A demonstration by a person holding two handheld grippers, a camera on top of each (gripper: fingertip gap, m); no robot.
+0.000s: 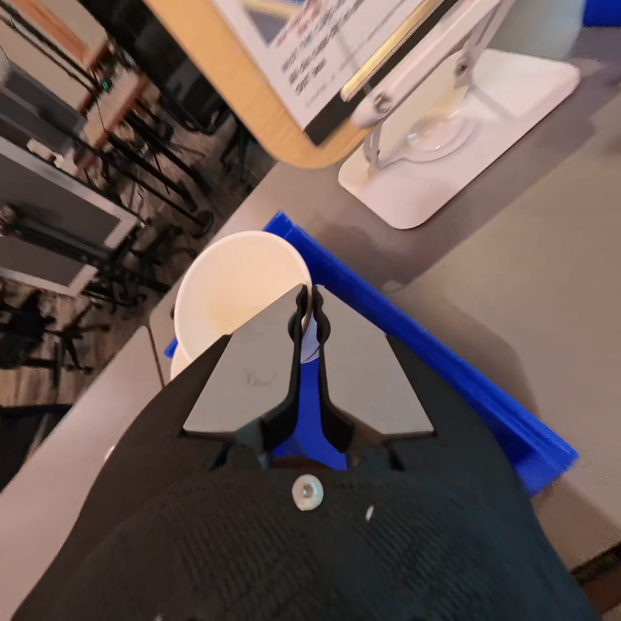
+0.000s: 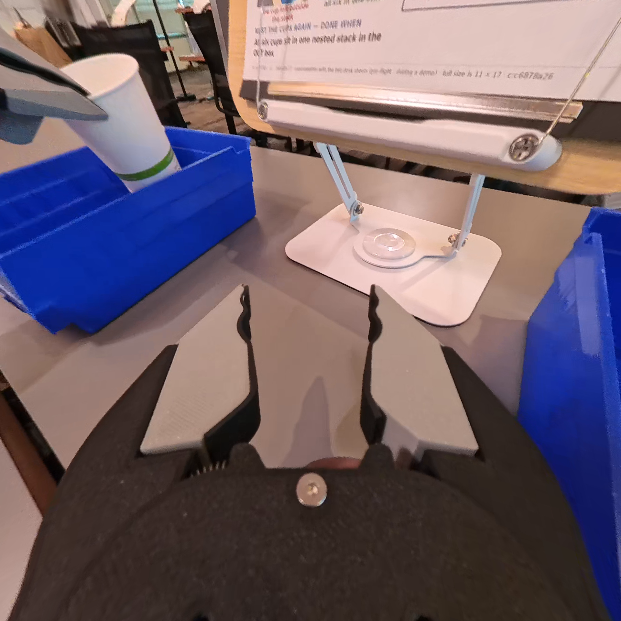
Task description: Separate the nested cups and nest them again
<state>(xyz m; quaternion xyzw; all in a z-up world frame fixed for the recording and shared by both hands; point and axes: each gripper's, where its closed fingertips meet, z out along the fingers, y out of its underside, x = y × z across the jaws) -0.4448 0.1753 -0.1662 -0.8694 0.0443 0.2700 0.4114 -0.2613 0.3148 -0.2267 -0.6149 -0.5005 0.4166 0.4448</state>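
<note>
Cup stack, left wrist view: white paper cups point(image 1: 235, 289), one inside another, stand tilted in the blue bin point(image 1: 420, 353); a second rim shows below the top one.
Left gripper point(image 1: 311, 304): clenched on the rim wall of the top cup, one finger inside and one outside.
Advice for this step: I judge the top cup is to be lifted out; pull straight along the stack's axis, and squeeze lightly, since a paper rim may buckle.
Cups, right wrist view: the cup point(image 2: 124, 124) leans in the left bin point(image 2: 134, 255), a green band near its base.
Right gripper point(image 2: 309, 314): released, jaws wide apart over the grey table point(image 2: 302, 208), holding nothing; it could steady the lower cups.
Second bin point(image 2: 578, 336): at the right edge.
Writing: a printed sheet point(image 2: 420, 37) on a stand point(image 2: 393, 265) bears text; I see no brand on the cups.
</note>
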